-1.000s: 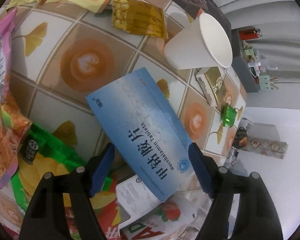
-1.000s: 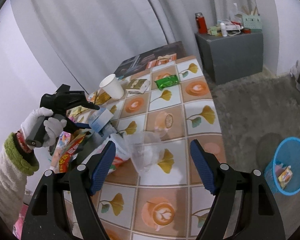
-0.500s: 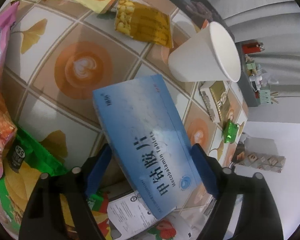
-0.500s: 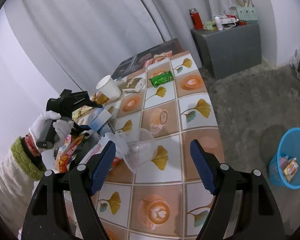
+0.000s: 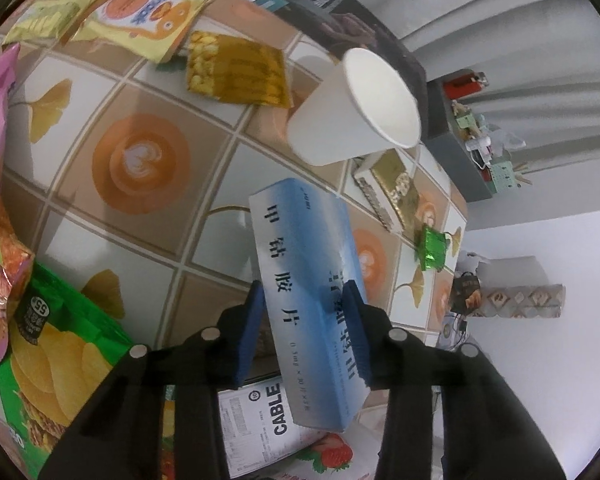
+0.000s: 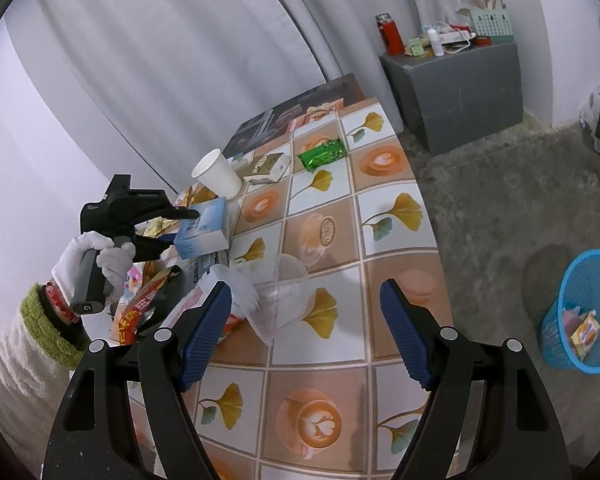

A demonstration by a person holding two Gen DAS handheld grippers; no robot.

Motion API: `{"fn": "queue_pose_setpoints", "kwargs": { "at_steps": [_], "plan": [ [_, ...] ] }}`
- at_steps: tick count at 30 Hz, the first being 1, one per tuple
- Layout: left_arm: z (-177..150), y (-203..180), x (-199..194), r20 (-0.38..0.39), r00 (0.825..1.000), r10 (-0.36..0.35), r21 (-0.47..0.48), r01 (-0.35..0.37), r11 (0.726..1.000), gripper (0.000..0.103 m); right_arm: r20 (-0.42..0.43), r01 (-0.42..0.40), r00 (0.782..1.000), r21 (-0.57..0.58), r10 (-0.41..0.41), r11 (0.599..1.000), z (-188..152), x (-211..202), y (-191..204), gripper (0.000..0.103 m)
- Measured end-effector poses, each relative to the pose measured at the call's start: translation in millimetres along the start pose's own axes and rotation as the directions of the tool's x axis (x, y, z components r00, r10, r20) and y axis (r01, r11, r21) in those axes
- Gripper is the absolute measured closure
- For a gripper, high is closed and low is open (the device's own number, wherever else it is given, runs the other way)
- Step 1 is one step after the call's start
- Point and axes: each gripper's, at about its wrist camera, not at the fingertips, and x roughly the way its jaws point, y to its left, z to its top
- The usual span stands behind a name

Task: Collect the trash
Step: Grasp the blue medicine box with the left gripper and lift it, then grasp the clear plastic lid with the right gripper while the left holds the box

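Tiled table [image 6: 396, 216] w/ leaf & latte prints, grey curtains behind. Left gripper [image 5: 304, 320] closing on blue box [image 5: 308, 280], pads on both sides. Right gripper [image 6: 306, 332] spread wide, nothing between. Blue bin [image 6: 580, 312] on floor.

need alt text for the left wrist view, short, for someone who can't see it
The left gripper is closing its blue pads on a blue and white tablet box, tilted above a tiled table. Beyond it stands a white paper cup, with snack wrappers scattered on the table.
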Motion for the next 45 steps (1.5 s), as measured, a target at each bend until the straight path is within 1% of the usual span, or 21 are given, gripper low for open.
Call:
{"fn": "queue_pose_setpoints", "kwargs": {
  "at_steps": [5, 8, 14, 19, 23, 25, 28, 30, 32, 36, 39, 45],
  "plan": [
    [-6.8, -10.4, -7.2, 0.019, 1.000, -0.019, 0.043, 0.018, 0.999, 0.069, 0.001, 0.004, 1.000, -0.020, -0.004, 1.000, -1.2, 1.7, 2.9, 0.030],
    [-10.1, -14.0, -10.4, 0.022, 0.999, -0.030, 0.063, 0.028, 0.998, 0.069, 0.001, 0.011, 1.000, -0.063, -0.011, 0.998, -4.4, 3.4, 11.2, 0.031],
    [-18.3, -24.6, -16.6, 0.039, 0.998, -0.041, 0.129, 0.036, 0.991, 0.070, -0.020, 0.025, 0.999, -0.137, -0.028, 0.990, -8.2, 13.7, 27.4, 0.039],
    [-25.4, -36.4, -25.8, 0.067, 0.995, -0.069, 0.187, 0.055, 0.981, 0.070, -0.036, 0.036, 0.998, -0.183, -0.044, 0.982, -9.4, 27.1, 39.7, 0.045],
    [-32.3, -42.8, -35.2, 0.082, 0.992, -0.095, 0.215, 0.075, 0.974, 0.070, -0.036, 0.078, 0.995, -0.252, -0.090, 0.965, -13.7, 39.7, 52.5, 0.051],
    [-35.6, -44.9, -39.5, 0.088, 0.991, -0.105, 0.230, 0.082, 0.970, 0.070, -0.026, 0.109, 0.992, -0.296, -0.122, 0.949, -17.9, 45.2, 59.6, 0.053],
    [-42.9, -47.9, -48.2, 0.099, 0.988, -0.119, 0.263, 0.090, 0.961, 0.070, -0.010, 0.160, 0.985, -0.342, -0.174, 0.926, -21.4, 52.3, 66.3, 0.060],
    [-49.4, -52.9, -55.4, 0.113, 0.985, -0.129, 0.291, 0.091, 0.952, 0.070, -0.007, 0.183, 0.980, -0.354, -0.198, 0.917, -23.4, 55.8, 67.2, 0.068],
    [-53.6, -55.9, -61.4, 0.123, 0.983, -0.139, 0.313, 0.095, 0.945, 0.070, -0.009, 0.196, 0.977, -0.361, -0.213, 0.912, -24.5, 58.4, 67.1, 0.073],
    [-64.2, -62.5, -72.1, 0.136, 0.977, -0.163, 0.349, 0.107, 0.931, 0.070, -0.014, 0.210, 0.973, -0.358, -0.230, 0.910, -25.9, 61.3, 64.1, 0.089],
    [-73.3, -66.4, -78.6, 0.141, 0.974, -0.179, 0.375, 0.114, 0.920, 0.070, -0.012, 0.224, 0.970, -0.353, -0.244, 0.909, -26.6, 61.0, 61.4, 0.095],
    [-85.6, -68.3, -87.3, 0.145, 0.970, -0.196, 0.395, 0.125, 0.910, 0.070, 0.005, 0.250, 0.965, -0.317, -0.262, 0.915, -25.0, 53.4, 50.5, 0.099]
  ]
}}
